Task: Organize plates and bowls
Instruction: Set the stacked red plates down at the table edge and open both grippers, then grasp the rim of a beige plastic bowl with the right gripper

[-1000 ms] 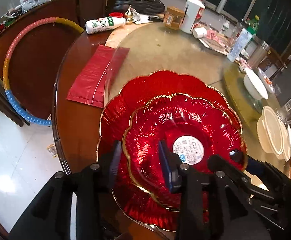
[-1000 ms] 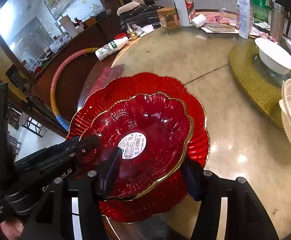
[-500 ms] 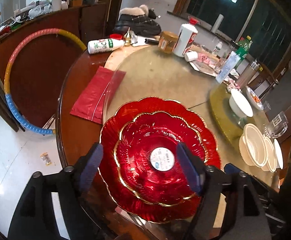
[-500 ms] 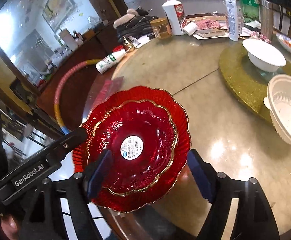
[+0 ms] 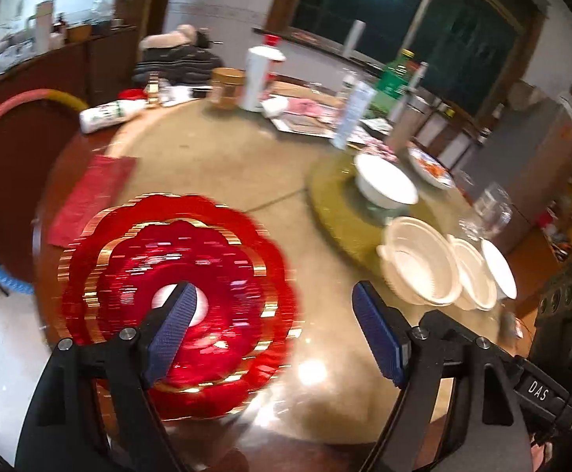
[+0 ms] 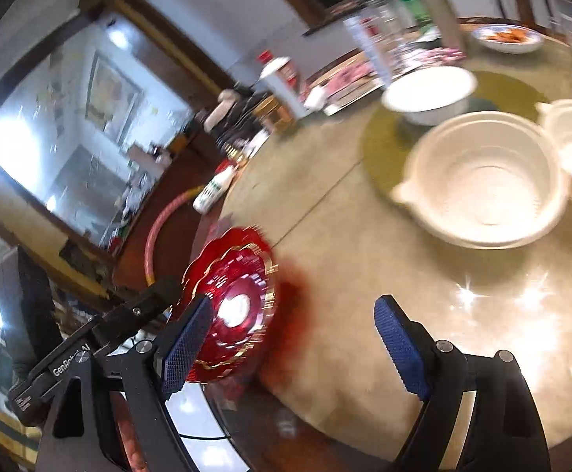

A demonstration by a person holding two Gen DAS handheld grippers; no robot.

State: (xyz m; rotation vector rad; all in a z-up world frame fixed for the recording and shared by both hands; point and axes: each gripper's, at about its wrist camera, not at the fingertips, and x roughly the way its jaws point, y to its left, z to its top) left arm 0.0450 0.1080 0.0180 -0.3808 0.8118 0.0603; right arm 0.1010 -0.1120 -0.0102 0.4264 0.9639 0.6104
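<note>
Jaws of left gripper just opened, spread, nothing between; right gripper likewise spread, empty. Stacked red plates rest on surface, white bowls apart.

On the table there are two red plates, the smaller one stacked on the bigger one. White plastic bowls: three in a row, as the left wrist view shows them. One white ceramic bowl stands on one round gold-green mat. One patterned dish with some food is behind it. I count one tall white bottle with a red cap, one small white bottle lying on its side, one green bottle, and one brown jar. One red flat packet lies near the plates. One coloured hoop is beside the table. The smaller things at the far side are too blurred to count.
</note>
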